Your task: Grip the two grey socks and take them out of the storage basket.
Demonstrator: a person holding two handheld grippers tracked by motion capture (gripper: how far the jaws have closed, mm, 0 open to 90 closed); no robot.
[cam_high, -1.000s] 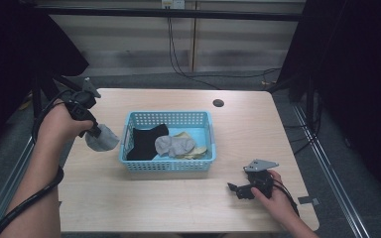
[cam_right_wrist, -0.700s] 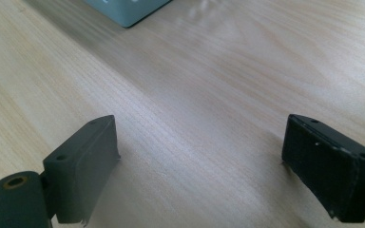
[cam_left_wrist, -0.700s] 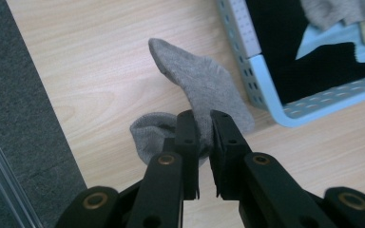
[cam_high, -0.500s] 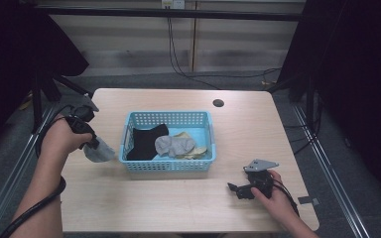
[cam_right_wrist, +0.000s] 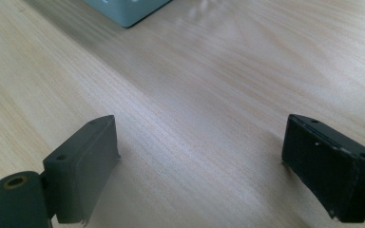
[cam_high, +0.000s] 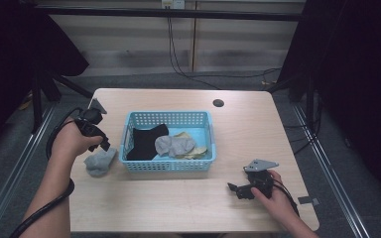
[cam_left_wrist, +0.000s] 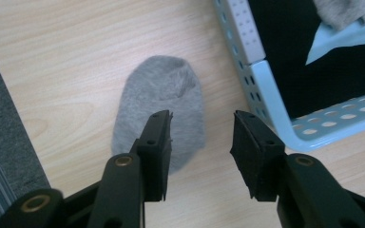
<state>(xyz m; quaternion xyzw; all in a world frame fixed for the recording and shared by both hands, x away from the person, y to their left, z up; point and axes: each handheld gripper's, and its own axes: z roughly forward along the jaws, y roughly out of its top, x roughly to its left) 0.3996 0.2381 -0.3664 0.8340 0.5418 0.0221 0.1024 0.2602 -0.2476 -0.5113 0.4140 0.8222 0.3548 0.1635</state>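
Grey sock [cam_high: 99, 161] is seen in the high view just below the left claw [cam_high: 104, 147], beside the blue basket [cam_high: 168, 165]; in the left gripper view, its jaws have just been opening, the sock released on the counter [cam_left_wrist: 52, 57]; in the right gripper view, the right claw [cam_right_wrist: 199, 161] is spread wide over bare wood.

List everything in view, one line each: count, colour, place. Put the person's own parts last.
grey sock: one, grey, on the table left of the basket
basket: one, light blue, mid table
black sock: one, black, basket's left part
second grey sock: one, grey, in basket
yellowish cloth: one, pale yellow, under it
table: one, light wood, with a dark round hole near the far edge
left gripper: one, black, jaws just opened, nothing between them, above grey sock
right gripper: one, black, open, on the table's near right
hands: two
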